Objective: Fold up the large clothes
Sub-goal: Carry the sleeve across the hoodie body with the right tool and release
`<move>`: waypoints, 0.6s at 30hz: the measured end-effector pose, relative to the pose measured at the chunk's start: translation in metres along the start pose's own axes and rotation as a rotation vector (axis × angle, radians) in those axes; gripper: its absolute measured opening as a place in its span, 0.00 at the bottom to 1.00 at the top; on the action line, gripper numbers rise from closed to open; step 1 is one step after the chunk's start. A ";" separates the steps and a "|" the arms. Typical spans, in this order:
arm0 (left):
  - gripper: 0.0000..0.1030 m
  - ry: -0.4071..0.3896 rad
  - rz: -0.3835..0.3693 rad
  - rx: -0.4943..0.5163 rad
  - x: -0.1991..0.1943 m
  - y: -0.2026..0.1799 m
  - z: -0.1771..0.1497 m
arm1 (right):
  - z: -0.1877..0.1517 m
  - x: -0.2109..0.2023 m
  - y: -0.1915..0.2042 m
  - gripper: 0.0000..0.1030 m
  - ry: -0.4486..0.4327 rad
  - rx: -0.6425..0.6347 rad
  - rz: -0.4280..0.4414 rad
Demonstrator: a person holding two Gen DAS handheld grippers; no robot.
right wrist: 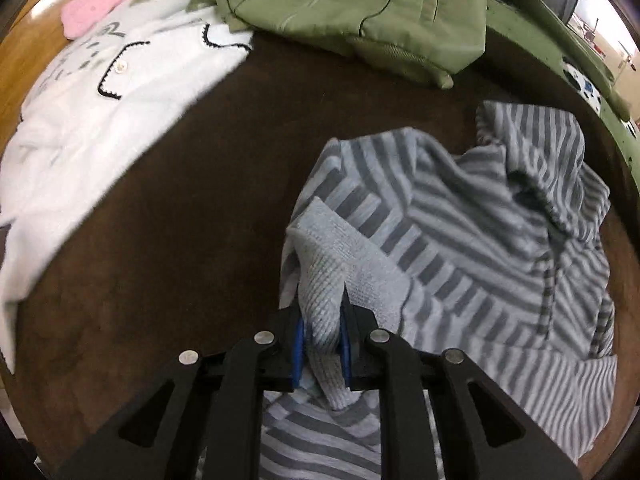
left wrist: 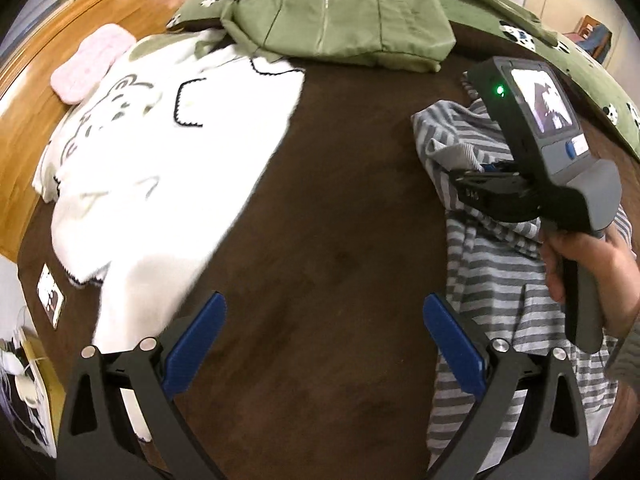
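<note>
Clamped in the right gripper, the grey-striped knit hoodie's ribbed cuff should travel flat across its body; left gripper gapes empty.

Almost no legible writing was in view.
A few pale embossed characters stood on the black body of the right gripper in the left wrist view, perhaps digits, too blurred to read with certainty. The card lying on the brown table carried dark marks that could not be made out, and the white garment bore only a drawn figure, no words.
</note>
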State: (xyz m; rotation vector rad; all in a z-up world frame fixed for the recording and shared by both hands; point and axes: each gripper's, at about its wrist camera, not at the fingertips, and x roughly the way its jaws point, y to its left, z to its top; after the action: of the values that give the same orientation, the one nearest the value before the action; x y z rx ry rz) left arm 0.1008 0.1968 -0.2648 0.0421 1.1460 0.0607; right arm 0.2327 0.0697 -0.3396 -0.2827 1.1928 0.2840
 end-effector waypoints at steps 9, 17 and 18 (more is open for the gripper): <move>0.94 0.006 0.011 -0.023 -0.003 0.010 -0.007 | -0.015 -0.015 0.040 0.69 -0.020 -0.032 0.087; 0.94 0.002 0.006 -0.015 -0.007 0.003 -0.002 | -0.044 -0.081 -0.009 0.68 -0.108 0.131 0.072; 0.94 0.005 0.003 -0.007 -0.006 -0.001 -0.002 | -0.047 -0.085 -0.021 0.68 -0.109 0.156 0.056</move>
State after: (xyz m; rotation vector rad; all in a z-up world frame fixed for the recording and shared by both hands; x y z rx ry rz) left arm 0.0969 0.1953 -0.2597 0.0376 1.1506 0.0678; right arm 0.1703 0.0270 -0.2743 -0.0968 1.1100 0.2501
